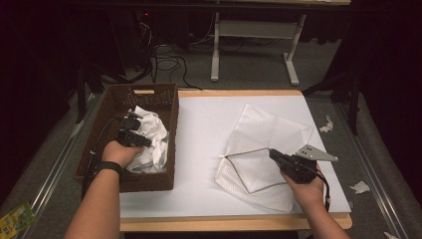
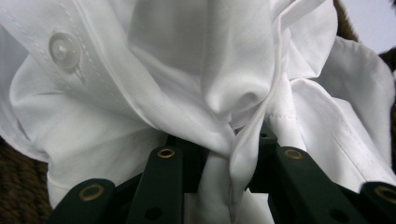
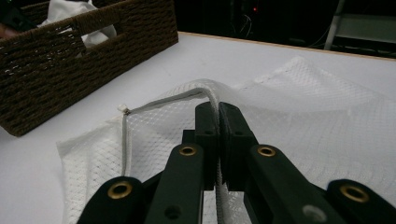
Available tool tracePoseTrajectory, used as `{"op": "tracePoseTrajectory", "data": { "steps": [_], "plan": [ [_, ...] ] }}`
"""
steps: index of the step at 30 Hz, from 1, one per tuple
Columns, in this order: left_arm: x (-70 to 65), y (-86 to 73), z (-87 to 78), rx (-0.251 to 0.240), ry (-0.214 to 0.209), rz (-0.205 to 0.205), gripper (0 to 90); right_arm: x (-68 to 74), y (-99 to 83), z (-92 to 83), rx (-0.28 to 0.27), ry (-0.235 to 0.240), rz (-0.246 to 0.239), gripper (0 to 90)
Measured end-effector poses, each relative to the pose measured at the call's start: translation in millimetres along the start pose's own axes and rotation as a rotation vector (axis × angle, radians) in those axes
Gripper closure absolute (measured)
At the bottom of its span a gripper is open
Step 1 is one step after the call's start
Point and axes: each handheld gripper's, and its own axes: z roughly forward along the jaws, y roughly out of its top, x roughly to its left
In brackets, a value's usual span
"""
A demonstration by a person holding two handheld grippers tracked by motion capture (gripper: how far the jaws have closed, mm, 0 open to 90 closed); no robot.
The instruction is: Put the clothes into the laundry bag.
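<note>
While left hand (image 1: 118, 152) grips shirt (image 1: 152, 134) — forearm angled inward.

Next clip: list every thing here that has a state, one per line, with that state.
White shirt: crumpled in the basket, a fold pinched in the left tongs.
Wicker basket: upright on the table's left side, holding the shirt.
Mesh laundry bag: lying flat on the table, zipper edge lifted.
Left tongs: shut on the shirt.
Right tongs: shut on the bag's zipper edge.
</note>
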Motion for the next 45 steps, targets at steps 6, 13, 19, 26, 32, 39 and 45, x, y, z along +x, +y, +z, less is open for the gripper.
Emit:
{"op": "tracePoseTrajectory", "data": {
  "steps": [6, 13, 19, 26, 32, 39, 45],
  "plan": [
    [-0.7, -3.7, -15.5, -0.150, 0.063, -0.007, 73.1, 0.0, -0.1, 0.1, -0.001, 0.001, -0.001, 87.8],
    [1.9, -7.2, -21.6, -0.240, 0.123, -0.032, 73.0, 0.1, -0.2, 0.1, 0.000, 0.001, -0.001, 87.8],
    [1.1, -10.5, -27.6, -0.323, 0.166, -0.027, 73.1, 0.0, -0.4, -0.1, 0.001, 0.001, 0.002, 87.8],
    [1.2, -18.2, -39.9, -0.462, 0.212, -0.044, 73.0, 0.3, -0.2, -0.2, -0.002, 0.000, 0.003, 87.8],
    [-1.0, -26.6, -50.3, -0.584, 0.252, -0.050, 73.1, 0.3, -0.3, 0.4, -0.001, 0.002, -0.006, 87.8],
    [-4.2, -35.8, -60.6, -0.723, 0.255, -0.041, 73.2, 0.3, -0.5, 0.3, 0.000, 0.001, -0.005, 87.8],
    [-11.9, -42.8, -64.9, -0.800, 0.284, 0.005, 73.2, 0.6, -0.6, 1.0, 0.001, 0.000, -0.004, 87.9]
  ]
}}
